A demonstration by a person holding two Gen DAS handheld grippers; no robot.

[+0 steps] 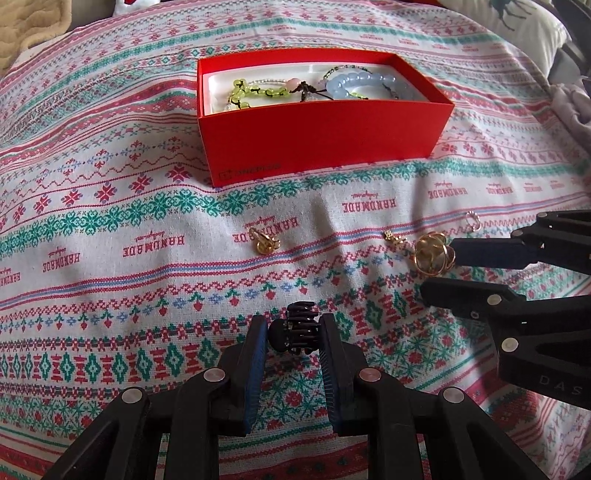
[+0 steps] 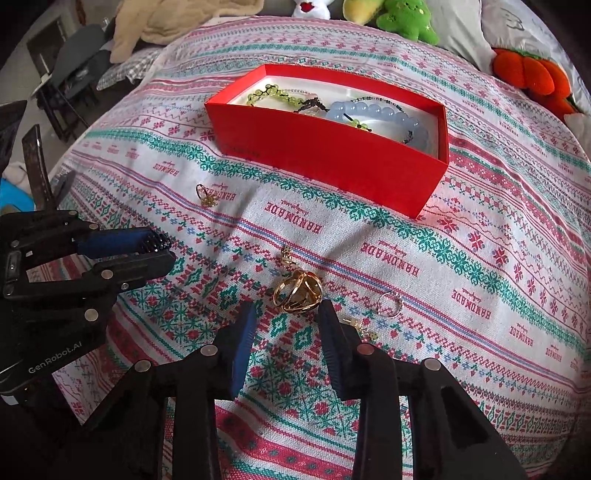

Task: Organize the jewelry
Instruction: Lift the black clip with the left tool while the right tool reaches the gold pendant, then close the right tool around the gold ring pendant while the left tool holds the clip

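Note:
My left gripper [image 1: 291,326] is shut on a black claw hair clip [image 1: 295,330] just above the patterned cloth; in the right wrist view the left gripper [image 2: 166,249] sits at the left edge. My right gripper [image 2: 288,312] stands open low over the cloth, with a gold knot ring [image 2: 297,291] lying just ahead of its fingertips, not pressed. From the left wrist view the gold knot ring [image 1: 432,258] lies at the right gripper [image 1: 439,271]. A red box [image 1: 325,147] behind holds a blue bead bracelet [image 1: 362,83] and a green bead bracelet [image 1: 251,92].
Loose on the cloth lie a gold flower ring [image 2: 207,195], a small gold dice charm [image 2: 286,254], a silver ring [image 2: 389,304] and another gold charm [image 2: 364,330]. Plush toys [image 2: 406,18] and a beige blanket [image 2: 177,22] line the far edge.

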